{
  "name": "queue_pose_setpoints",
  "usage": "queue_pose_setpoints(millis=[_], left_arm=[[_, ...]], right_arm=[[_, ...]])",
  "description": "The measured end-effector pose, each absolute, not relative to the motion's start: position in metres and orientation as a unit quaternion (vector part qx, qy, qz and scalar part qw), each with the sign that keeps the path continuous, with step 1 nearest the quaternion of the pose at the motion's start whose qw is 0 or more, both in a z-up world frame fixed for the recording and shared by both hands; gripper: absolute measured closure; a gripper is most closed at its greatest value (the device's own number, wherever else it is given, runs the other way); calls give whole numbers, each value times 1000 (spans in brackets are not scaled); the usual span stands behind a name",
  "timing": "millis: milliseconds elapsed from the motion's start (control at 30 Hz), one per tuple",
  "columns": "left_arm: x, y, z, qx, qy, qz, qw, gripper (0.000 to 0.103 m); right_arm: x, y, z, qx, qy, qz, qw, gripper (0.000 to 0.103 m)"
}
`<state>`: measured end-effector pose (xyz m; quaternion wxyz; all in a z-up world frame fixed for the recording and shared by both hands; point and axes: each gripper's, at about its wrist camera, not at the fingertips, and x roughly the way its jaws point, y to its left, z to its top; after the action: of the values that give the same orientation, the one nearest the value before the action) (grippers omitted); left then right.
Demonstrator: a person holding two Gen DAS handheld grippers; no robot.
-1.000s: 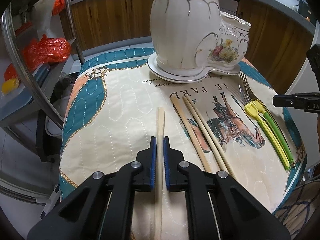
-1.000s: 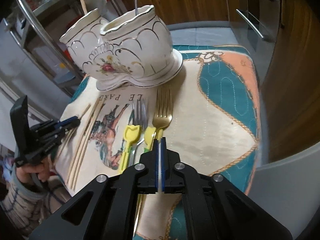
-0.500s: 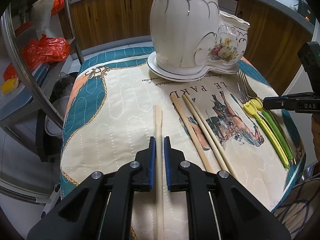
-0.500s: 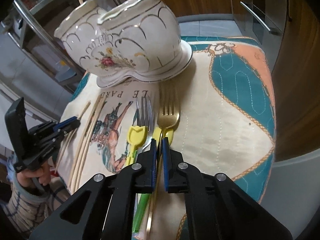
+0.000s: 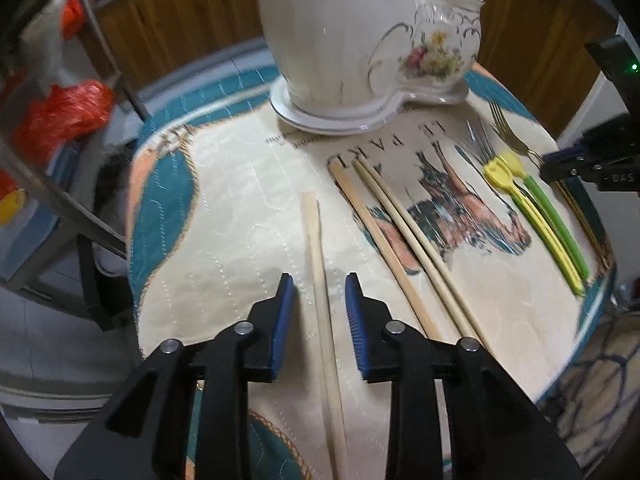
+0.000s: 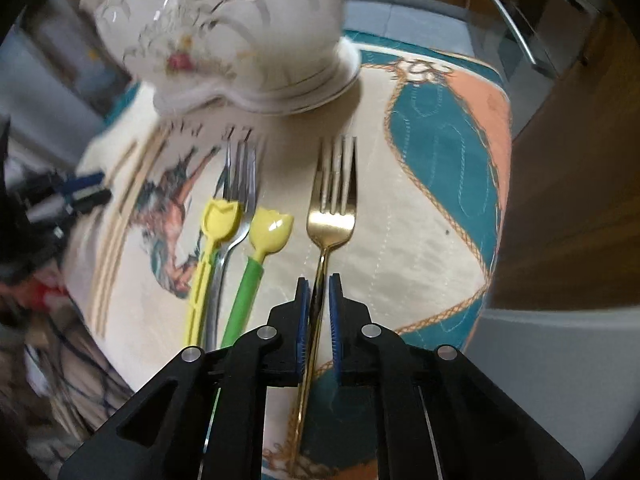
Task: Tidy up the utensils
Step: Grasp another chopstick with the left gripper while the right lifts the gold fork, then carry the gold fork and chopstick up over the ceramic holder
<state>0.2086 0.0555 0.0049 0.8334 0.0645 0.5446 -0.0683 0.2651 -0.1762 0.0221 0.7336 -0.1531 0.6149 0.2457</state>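
Note:
A single wooden chopstick [image 5: 316, 248] lies on the quilted cloth [image 5: 240, 216]. It runs between the jaws of my left gripper [image 5: 319, 280], which are opening; the pads stand clear of it. Three more chopsticks [image 5: 400, 240] lie to its right. My right gripper [image 6: 319, 280] straddles the handle of a gold fork [image 6: 331, 216] lying on the cloth. Its jaws are opening a little, with a narrow gap showing. A silver fork [image 6: 240, 176] and two yellow tulip-headed utensils [image 6: 270, 228] lie left of the gold fork. The white ceramic holder [image 5: 340, 20] stands at the back.
A metal rack with red bags [image 5: 60, 116] stands left of the table. Wooden cabinets [image 5: 180, 20] run behind, and drawer handles [image 6: 516, 28] show at the right. The cloth's edge [image 5: 592, 312] drops off close to the utensils. A person's sleeve shows at the lower left of the right wrist view.
The left jaws have parted from around the chopstick, which stays on the cloth. The right jaws, shut before, now stand slightly apart around the gold fork's handle. Both views have tipped downward.

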Motion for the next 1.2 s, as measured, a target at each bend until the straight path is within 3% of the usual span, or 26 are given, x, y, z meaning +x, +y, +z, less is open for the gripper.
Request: queue_pose_setpoints(millis=[233, 300, 367, 433, 900, 1200], left_arm=[[227, 53, 6, 82, 614, -95, 779, 77], [230, 55, 7, 82, 618, -94, 776, 83], [229, 61, 7, 68, 617, -94, 779, 95], [228, 71, 8, 41, 607, -98, 788, 97], [176, 107, 55, -93, 420, -117, 895, 97], [179, 90, 95, -103, 327, -108, 933, 97]], right_arm=[[275, -152, 21, -214, 645, 226, 698, 93], [276, -149, 22, -214, 644, 221, 701, 94], [273, -152, 23, -200, 639, 221, 709, 96], [272, -163, 26, -176, 634, 222, 719, 97], [245, -210, 77, -38, 518, 272, 810, 97], [238, -212, 110, -23, 437, 279, 855, 97]])
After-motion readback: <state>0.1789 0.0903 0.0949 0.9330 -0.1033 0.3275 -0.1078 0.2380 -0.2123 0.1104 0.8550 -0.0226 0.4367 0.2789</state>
